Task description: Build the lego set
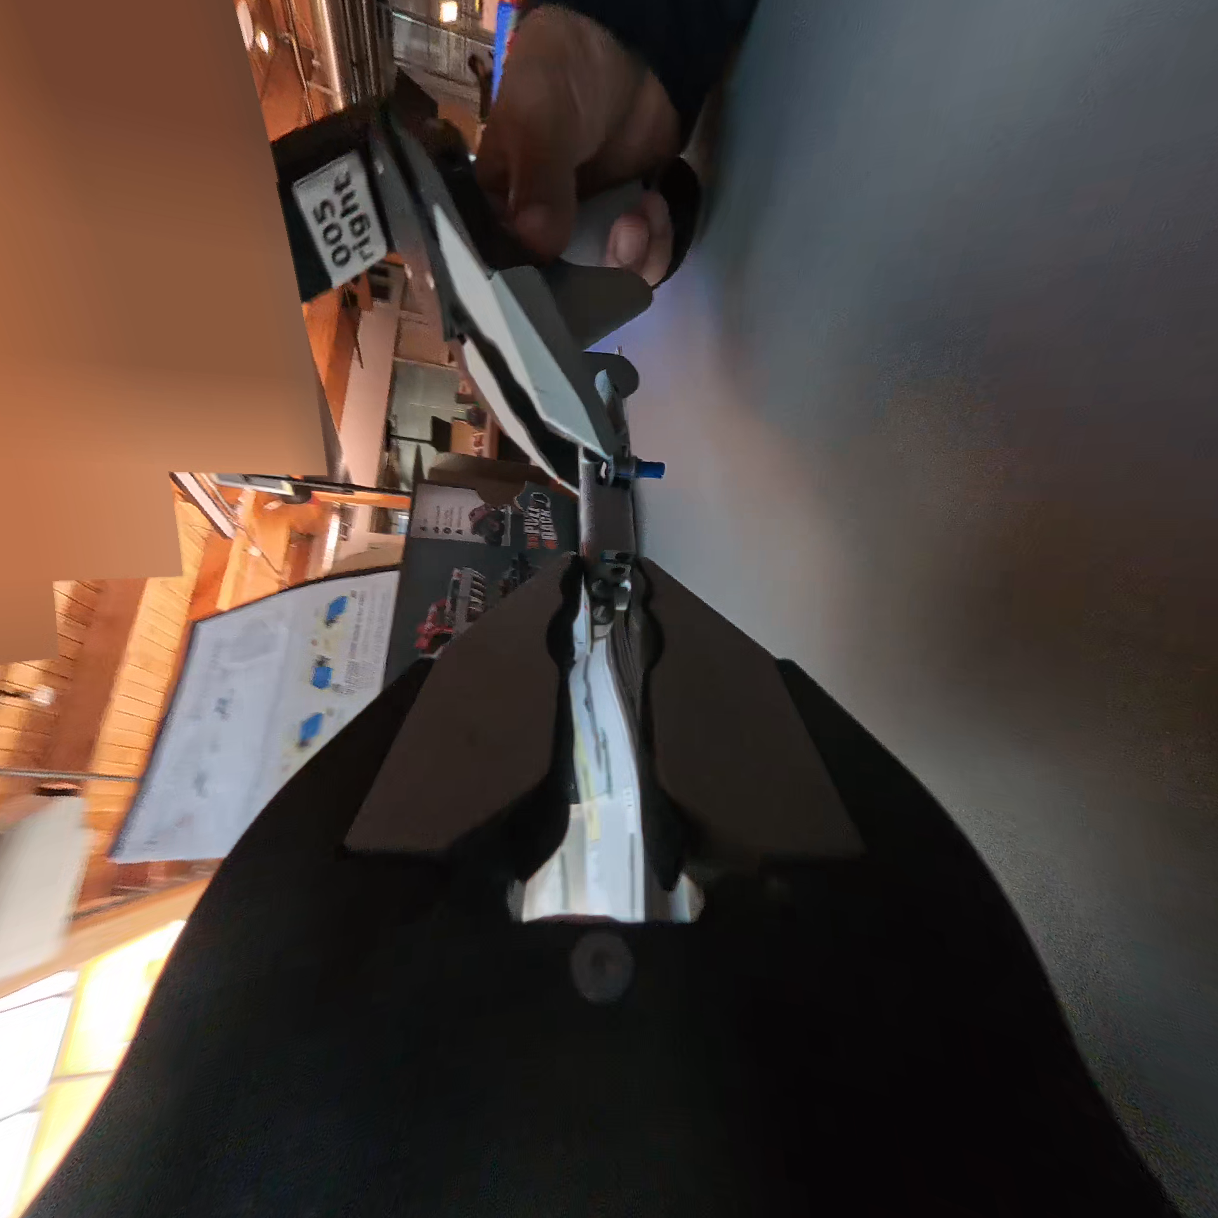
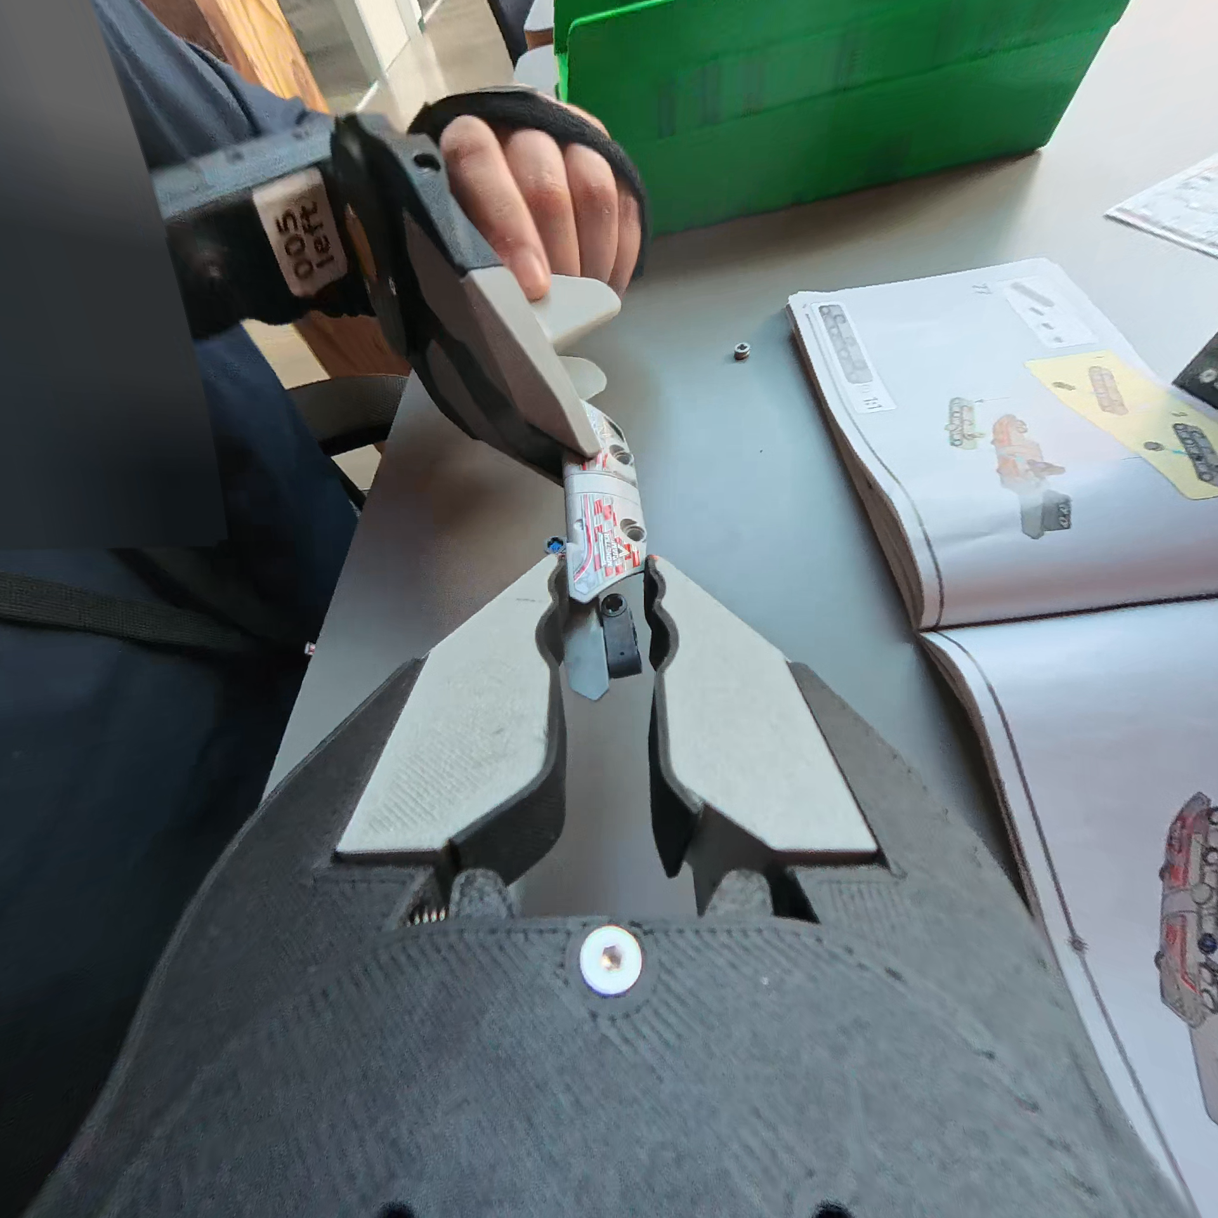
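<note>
A grey lego panel assembly with a red-and-white sticker is held in the air between both grippers, above the grey table's near edge. My right gripper is shut on its near end, with a black lego part and a grey tab between the fingers. My left gripper comes in from the upper left and is shut on the far end. A small blue pin sticks out of the assembly's side. In the left wrist view the assembly shows edge-on, with my left gripper, the blue pin and the right gripper.
An open instruction booklet lies on the grey table to the right. A green box stands at the back. A small grey lego piece lies loose. The lego box and a printed sheet show in the left wrist view. My two grippers' fingertips are within a few centimetres of each other.
</note>
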`<state>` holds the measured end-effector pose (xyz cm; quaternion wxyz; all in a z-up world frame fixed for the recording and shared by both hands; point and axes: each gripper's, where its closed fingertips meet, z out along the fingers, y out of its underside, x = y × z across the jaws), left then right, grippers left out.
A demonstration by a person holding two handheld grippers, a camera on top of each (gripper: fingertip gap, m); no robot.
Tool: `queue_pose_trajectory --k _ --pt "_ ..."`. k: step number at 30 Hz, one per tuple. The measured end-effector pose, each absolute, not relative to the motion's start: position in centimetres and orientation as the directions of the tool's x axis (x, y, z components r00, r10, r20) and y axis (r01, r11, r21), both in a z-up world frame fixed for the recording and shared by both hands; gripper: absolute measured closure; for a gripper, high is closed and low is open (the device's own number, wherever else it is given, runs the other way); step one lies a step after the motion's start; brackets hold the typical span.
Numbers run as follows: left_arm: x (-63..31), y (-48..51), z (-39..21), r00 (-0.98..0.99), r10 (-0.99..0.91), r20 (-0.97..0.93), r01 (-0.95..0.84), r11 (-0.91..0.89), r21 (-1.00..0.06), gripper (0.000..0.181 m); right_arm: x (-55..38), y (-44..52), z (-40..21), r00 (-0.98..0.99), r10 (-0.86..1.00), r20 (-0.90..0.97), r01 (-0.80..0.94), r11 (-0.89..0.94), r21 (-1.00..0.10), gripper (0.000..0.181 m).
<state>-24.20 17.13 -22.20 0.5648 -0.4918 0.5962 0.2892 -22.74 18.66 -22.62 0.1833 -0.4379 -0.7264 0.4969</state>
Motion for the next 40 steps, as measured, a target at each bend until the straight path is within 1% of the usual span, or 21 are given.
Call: queue_pose_trajectory --k 3,4,5,6,7,9,11,13,16,19,22,28,37,40 --pt "-24.8 17.3 -22.1 0.323 -0.426 -0.845 -0.84 0.283 -0.463 0.173 -23.0 19.5 -22.6 -0.516 0.852 -0.092 0.434 0.167 -0.885 0.162" --pt "-25.1 17.5 -21.9 0.384 -0.466 -0.797 -0.811 0.242 -0.533 0.169 -23.1 19.9 -22.7 -0.498 0.865 -0.05 0.428 0.195 -0.883 0.162" --pt "-25.5 17.7 -21.6 0.443 -0.488 -0.752 -0.777 0.208 -0.594 0.161 -23.2 20.3 -22.9 -0.481 0.876 -0.002 0.423 0.23 -0.876 0.162" --pt "-25.8 18.0 -21.4 0.494 -0.505 -0.707 -0.744 0.176 -0.645 0.156 -23.3 20.5 -23.0 -0.466 0.883 0.052 0.416 0.27 -0.868 0.162" --pt "-26.2 18.3 -21.4 0.533 -0.524 -0.665 -0.717 0.138 -0.683 0.154 -23.5 20.7 -23.0 -0.452 0.885 0.109 0.401 0.311 -0.861 0.162" --pt "-26.7 18.7 -21.9 0.587 -0.563 -0.581 -0.672 0.061 -0.738 0.154 -23.6 20.9 -23.0 -0.429 0.869 0.245 0.365 0.415 -0.833 0.162" --pt "-27.0 19.1 -22.8 0.632 -0.598 -0.493 -0.631 -0.027 -0.775 0.154 -23.8 20.9 -22.9 -0.404 0.823 0.398 0.323 0.536 -0.78 0.162" --pt "-27.4 19.4 -23.5 0.651 -0.625 -0.432 -0.616 -0.102 -0.781 0.151 -24.0 20.9 -23.0 -0.385 0.776 0.5 0.294 0.616 -0.73 0.162" --pt "-27.3 19.3 -23.6 0.659 -0.652 -0.374 -0.586 -0.135 -0.799 0.15 -24.1 20.8 -23.3 -0.383 0.749 0.541 0.284 0.653 -0.702 0.162" --pt "-27.1 19.1 -23.7 0.66 -0.672 -0.334 -0.569 -0.157 -0.807 0.15 -24.2 20.6 -23.2 -0.393 0.756 0.524 0.268 0.639 -0.721 0.162" --pt "-26.7 18.8 -23.9 0.64 -0.694 -0.329 -0.577 -0.153 -0.802 0.16 -24.2 20.4 -23.3 -0.406 0.763 0.503 0.264 0.625 -0.735 0.162" --pt "-26.7 18.8 -24.4 0.623 -0.686 -0.377 -0.623 -0.143 -0.769 0.16 -24.1 20.3 -23.8 -0.418 0.764 0.492 0.287 0.625 -0.726 0.162" --pt "-26.9 18.8 -24.3 0.639 -0.675 -0.367 -0.61 -0.155 -0.777 0.16 -24.3 20.6 -24.6 -0.425 0.785 0.451 0.324 0.597 -0.734 0.161" --pt "-27.0 18.9 -24.6 0.632 -0.668 -0.393 -0.635 -0.156 -0.757 0.16 -24.3 20.7 -24.8 -0.429 0.79 0.438 0.334 0.59 -0.735 0.162"
